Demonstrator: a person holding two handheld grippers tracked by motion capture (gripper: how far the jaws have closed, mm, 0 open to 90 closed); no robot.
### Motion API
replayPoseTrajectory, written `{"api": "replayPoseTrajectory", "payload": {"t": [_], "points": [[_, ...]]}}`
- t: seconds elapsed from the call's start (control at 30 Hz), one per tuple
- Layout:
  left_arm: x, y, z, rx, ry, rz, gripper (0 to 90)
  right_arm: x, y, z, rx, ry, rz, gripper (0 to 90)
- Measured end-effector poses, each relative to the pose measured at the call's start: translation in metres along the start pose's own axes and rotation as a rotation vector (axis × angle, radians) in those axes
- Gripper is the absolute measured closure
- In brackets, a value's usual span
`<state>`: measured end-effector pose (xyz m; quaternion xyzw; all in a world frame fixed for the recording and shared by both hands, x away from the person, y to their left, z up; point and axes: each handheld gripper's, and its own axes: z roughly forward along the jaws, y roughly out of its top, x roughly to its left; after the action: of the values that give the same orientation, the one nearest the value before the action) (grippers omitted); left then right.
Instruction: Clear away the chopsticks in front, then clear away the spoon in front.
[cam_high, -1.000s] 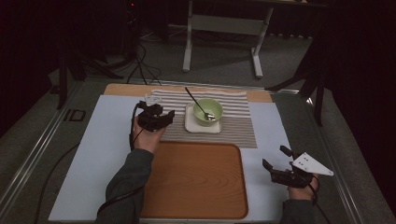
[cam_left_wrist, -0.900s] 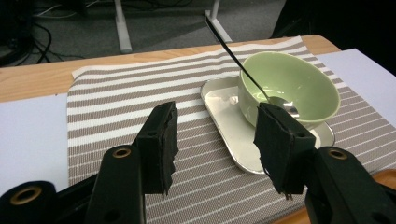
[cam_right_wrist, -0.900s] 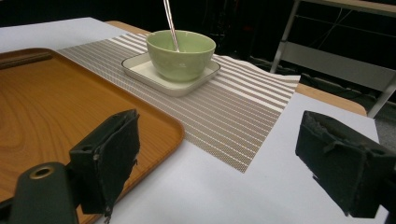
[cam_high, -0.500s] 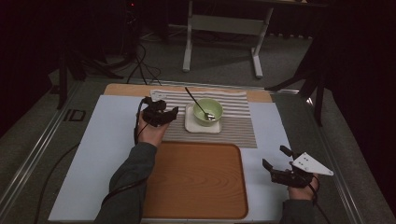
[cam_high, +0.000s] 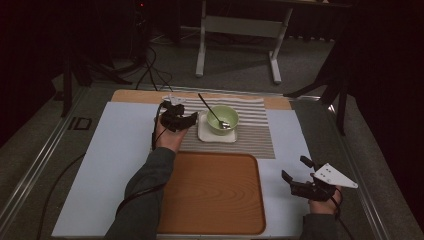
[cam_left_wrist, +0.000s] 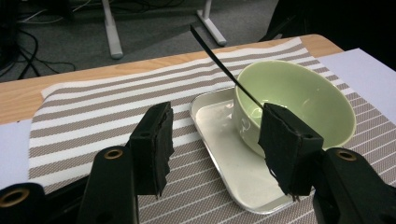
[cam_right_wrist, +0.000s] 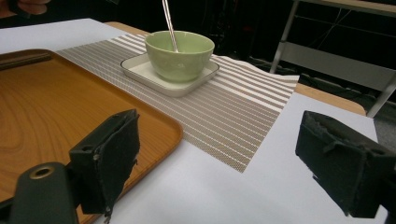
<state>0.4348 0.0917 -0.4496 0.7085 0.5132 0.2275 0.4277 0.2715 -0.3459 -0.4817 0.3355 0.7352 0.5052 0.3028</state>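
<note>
Dark floor and a grey stand's legs lie beyond your table (cam_high: 120, 150), whose top is covered by a pale blue sheet. Toward the far edge, left of centre, your left gripper (cam_high: 186, 120) hovers over the left end of the striped mat (cam_high: 255, 135); its jaws stand apart and have just been opening, with nothing gripped. In the left gripper view they frame the near left side of the white dish (cam_left_wrist: 224, 154) and the green bowl (cam_left_wrist: 299, 100). That bowl stands in the dish at the middle of the mat, near the far edge, and a dark-handled spoon (cam_high: 211, 111) leans out of it toward the far left. Closer to you, the wooden tray (cam_high: 212, 192) lies at the near edge, centred, just touching the mat's near side. At the near right corner, your right gripper (cam_high: 299, 176) rests over the sheet, jaws wide apart and holding nothing, well apart from the bowl.
</note>
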Motion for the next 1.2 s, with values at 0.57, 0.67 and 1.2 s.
{"api": "replayPoseTrajectory", "payload": {"t": [0.57, 0.67, 1.2], "points": [[-0.003, 0.007, 0.021, 0.004, -0.016, -0.021, 43.9, -0.001, 0.0, 0.0, -0.003, 0.001, 0.002, 13.0], [-0.004, 0.008, 0.025, 0.005, -0.011, -0.033, 43.8, -0.001, -0.001, 0.0, -0.002, 0.0, 0.005, 13.0], [-0.012, 0.011, 0.052, 0.009, 0.023, -0.044, 43.7, -0.002, -0.001, 0.0, -0.012, 0.004, 0.012, 13.1]]}}
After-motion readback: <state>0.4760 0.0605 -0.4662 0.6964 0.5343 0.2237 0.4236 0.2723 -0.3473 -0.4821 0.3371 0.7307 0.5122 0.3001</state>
